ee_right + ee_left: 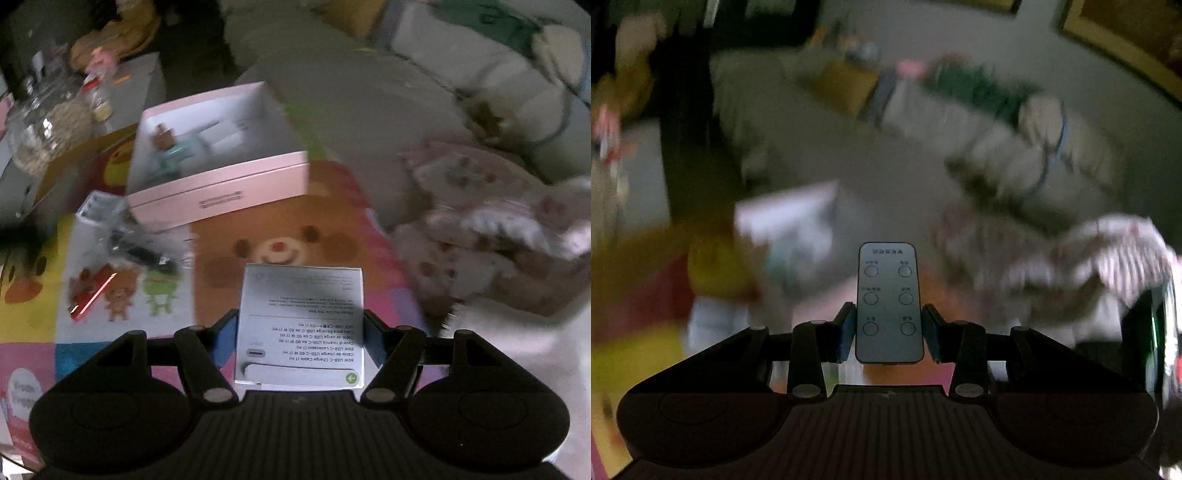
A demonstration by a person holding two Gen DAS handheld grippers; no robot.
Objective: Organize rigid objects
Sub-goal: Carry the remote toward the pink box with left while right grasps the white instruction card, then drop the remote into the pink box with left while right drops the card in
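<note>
We note the left gripper (889, 326) clenched on a slim grey remote (889, 302), six round buttons facing up, pads pressing its long edges, held aloft above a badly blurred room; the right gripper (300, 341) grasps a white cable box (301, 326) by its sides, printed face up, raised over a cartoon bear mat (280, 229); beyond it we see an open pink box (218, 158) resting on the mat, small items inside; a bagged dark bundle (129, 240) lies just beside its near left corner
</note>
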